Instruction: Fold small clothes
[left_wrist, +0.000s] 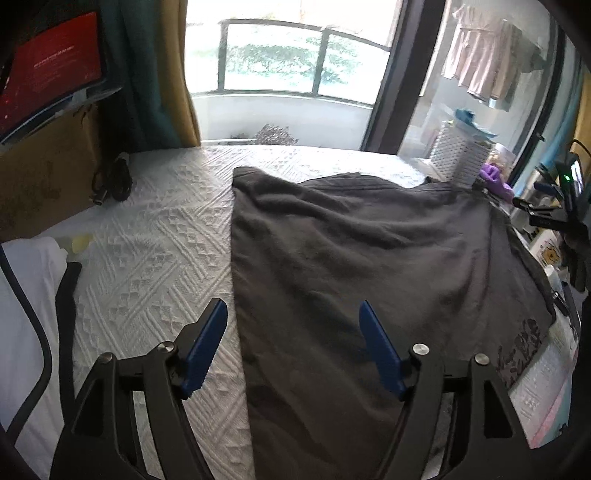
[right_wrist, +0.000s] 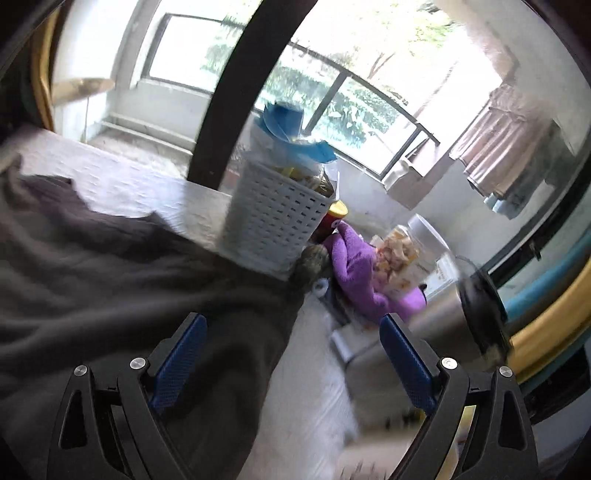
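White quilted mattress (left_wrist: 155, 236) filling the lower part of the left wrist view, running back to a big window (left_wrist: 280, 55) with a dark railing. Spread flat over the right half of that mattress, a dark grey garment (left_wrist: 362, 251), wrinkled, its left edge in a straight line down the middle of the view, a printed patch near its right edge. Same garment (right_wrist: 110, 266) across the left side of the right wrist view, blurred, its far corner reaching up to a white basket (right_wrist: 273, 221).

Brown cardboard box (left_wrist: 40, 177) at the mattress's left edge, a red screen (left_wrist: 55, 62) above it, green and yellow curtains (left_wrist: 162, 74) just beside. White folded cloth (left_wrist: 26, 314) with dark trim at the near left corner. Pink clothes (left_wrist: 484, 62) hanging behind the glass on the right.

White basket (left_wrist: 461, 155) standing at the mattress's far right corner, blue stuff on top. Just beside it, purple cloth (right_wrist: 358, 273), a clear jar of snacks (right_wrist: 402, 251) with a white lid, and a steel cup (right_wrist: 458, 325).

Left gripper (left_wrist: 291, 347) spread wide, blue fingers (left_wrist: 207, 347) holding nothing, one over bare mattress and the other over the garment, straddling its left edge. Right gripper (right_wrist: 291, 365) likewise wide apart and holding nothing, left finger (right_wrist: 181, 354) above the garment, right one past the mattress edge.
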